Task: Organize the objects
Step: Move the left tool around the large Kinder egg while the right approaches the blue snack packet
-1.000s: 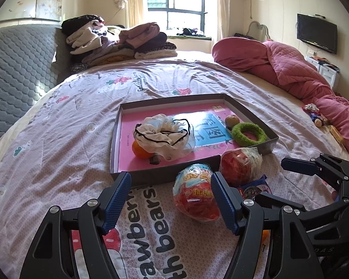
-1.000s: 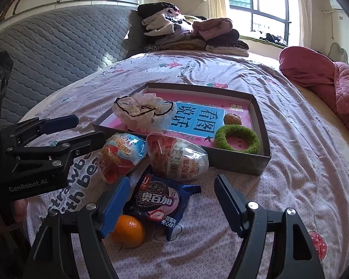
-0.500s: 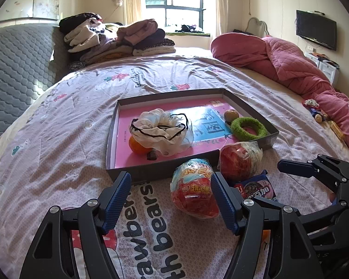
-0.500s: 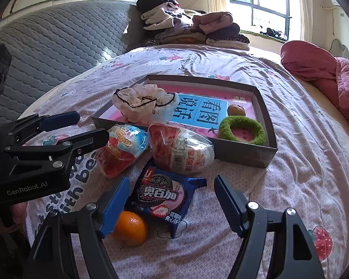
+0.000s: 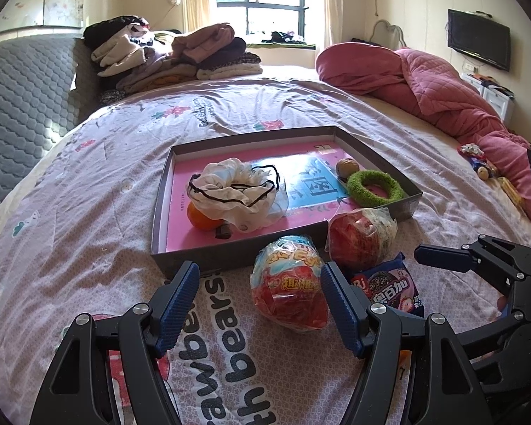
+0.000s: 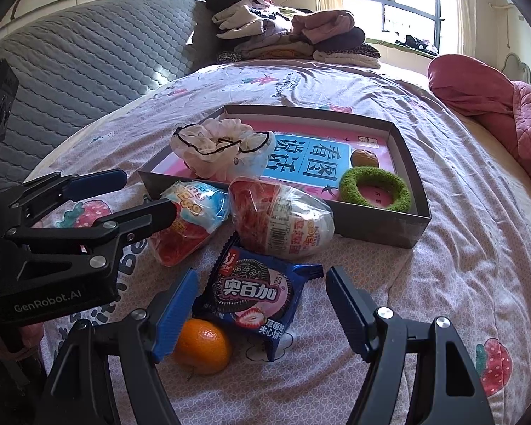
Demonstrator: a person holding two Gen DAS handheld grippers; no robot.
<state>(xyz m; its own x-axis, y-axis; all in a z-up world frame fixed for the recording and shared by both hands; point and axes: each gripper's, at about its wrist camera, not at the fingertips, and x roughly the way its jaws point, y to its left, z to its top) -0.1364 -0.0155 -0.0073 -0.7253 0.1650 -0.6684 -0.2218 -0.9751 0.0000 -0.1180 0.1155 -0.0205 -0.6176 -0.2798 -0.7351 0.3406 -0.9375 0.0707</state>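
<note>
Both grippers hover low over the bed, fingers spread wide: left gripper (image 5: pixel 258 304) beside the egg snack (image 5: pixel 288 285), right gripper (image 6: pixel 260 313) around the cookie pack (image 6: pixel 255 290).

"GenRobot.AI" on left tongs (image 6: pixel 145 194), "bears" on bedsheet (image 5: pixel 88 212)

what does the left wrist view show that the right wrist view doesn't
Only the left wrist view shows the orange tucked under the white cloth inside the tray, and the TV on the wall.

Only the right wrist view shows a second orange on the bed, beside the cookie packet.

Both show the tray, white cloth, green ring, two egg-shaped snack packs, and both grippers, left and right, open and empty.
</note>
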